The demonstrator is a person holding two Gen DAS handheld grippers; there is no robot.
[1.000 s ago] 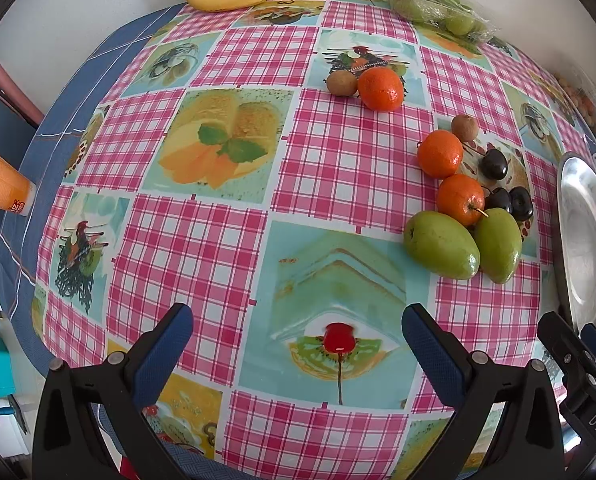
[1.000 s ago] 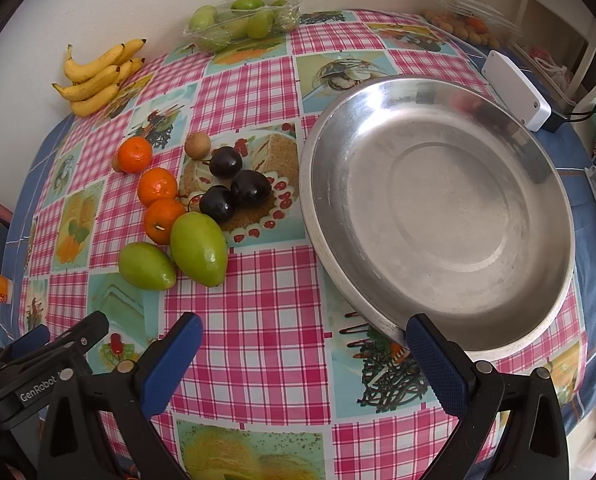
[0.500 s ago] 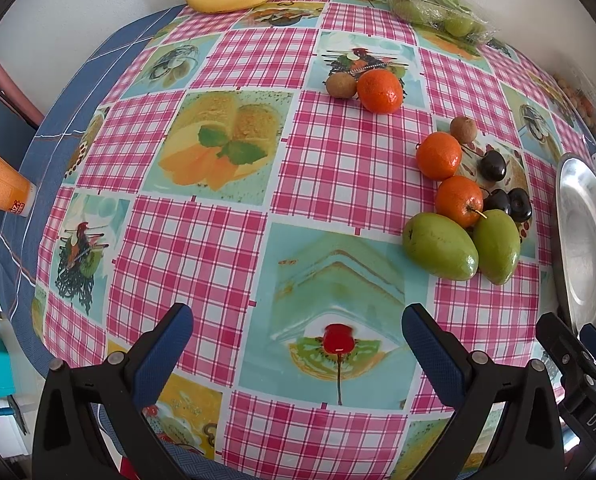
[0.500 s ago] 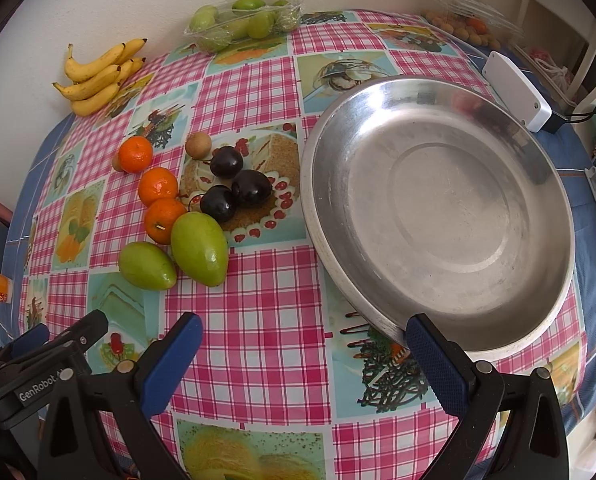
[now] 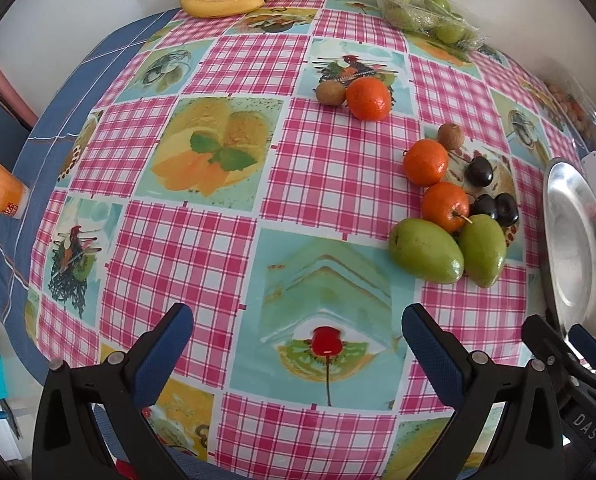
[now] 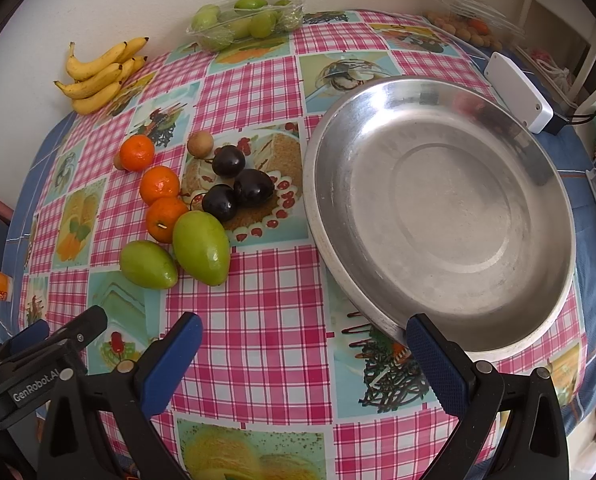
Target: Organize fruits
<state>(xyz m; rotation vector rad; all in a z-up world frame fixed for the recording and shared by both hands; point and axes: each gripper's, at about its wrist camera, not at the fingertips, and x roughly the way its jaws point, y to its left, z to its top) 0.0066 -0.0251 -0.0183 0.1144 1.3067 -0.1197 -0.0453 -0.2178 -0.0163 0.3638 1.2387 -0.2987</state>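
I hold both tools above the checked tablecloth (image 6: pixel 258 320), jaws spread wide and empty: left gripper (image 5: pixel 298 336), right gripper (image 6: pixel 303 344). The steel dish (image 6: pixel 537 184) sits just ahead-right of my right gripper, with nothing in it. The loose fruit lies ahead-left of it: two green mangoes (image 6: pixel 201 252), three tangerines (image 6: pixel 160 185), dark plums (image 6: pixel 254 187).

Judged procedure: take the nearest mango first, close across its short axis, lift clear, lower into the dish.

Legible text: "GenRobot.AI" and "DAS" on the gripper bodies.

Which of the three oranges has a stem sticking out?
The orange touching the green mangoes, nearest the grippers; the other two oranges show no stem.
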